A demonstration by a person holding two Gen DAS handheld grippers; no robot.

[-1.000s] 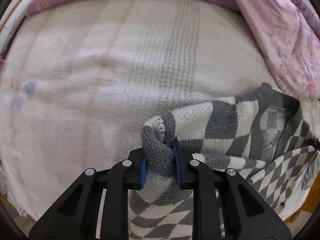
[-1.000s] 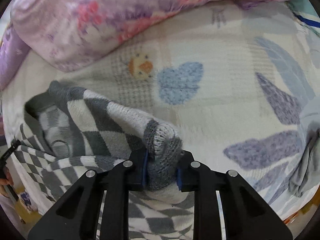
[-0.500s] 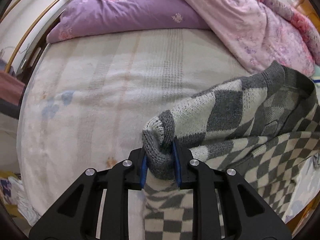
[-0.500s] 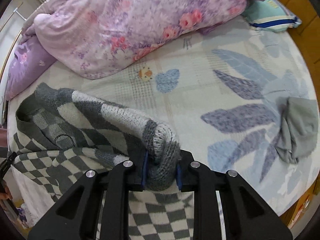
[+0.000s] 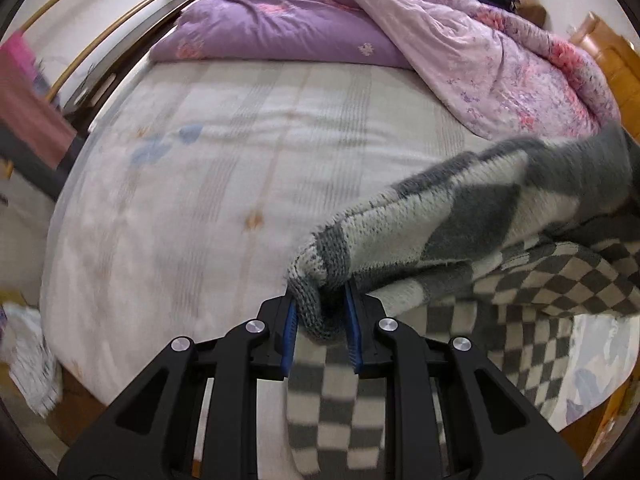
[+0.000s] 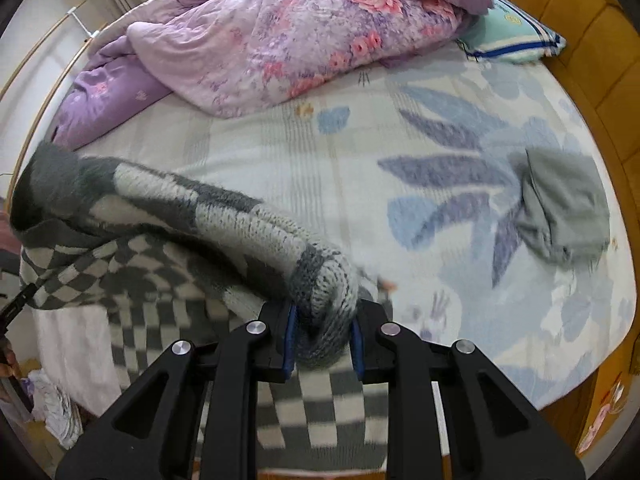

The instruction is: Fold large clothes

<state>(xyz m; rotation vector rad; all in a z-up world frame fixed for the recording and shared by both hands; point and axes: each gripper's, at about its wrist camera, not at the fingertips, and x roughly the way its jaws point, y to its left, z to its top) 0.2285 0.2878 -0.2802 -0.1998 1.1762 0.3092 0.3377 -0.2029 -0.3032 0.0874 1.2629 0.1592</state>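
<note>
A grey-and-white checked knit sweater (image 5: 460,228) hangs in the air above the bed, stretched between my two grippers. My left gripper (image 5: 321,322) is shut on a bunched grey shoulder edge of it. My right gripper (image 6: 323,330) is shut on the other shoulder of the sweater (image 6: 192,220). The body of the sweater hangs below both grippers, partly hidden by the fingers. The bed sheet (image 5: 240,152) lies below, pale with faint stripes.
A purple and pink floral quilt (image 6: 288,32) is piled at the far side of the bed. A folded grey garment (image 6: 564,204) lies on the leaf-patterned sheet at right. A teal pillow (image 6: 512,36) lies by the wooden headboard (image 6: 592,28). Clutter lies on the floor at left.
Both grippers have risen and pulled back from the bed, lifting the sweater off the sheet. More of the bed and room shows now.
</note>
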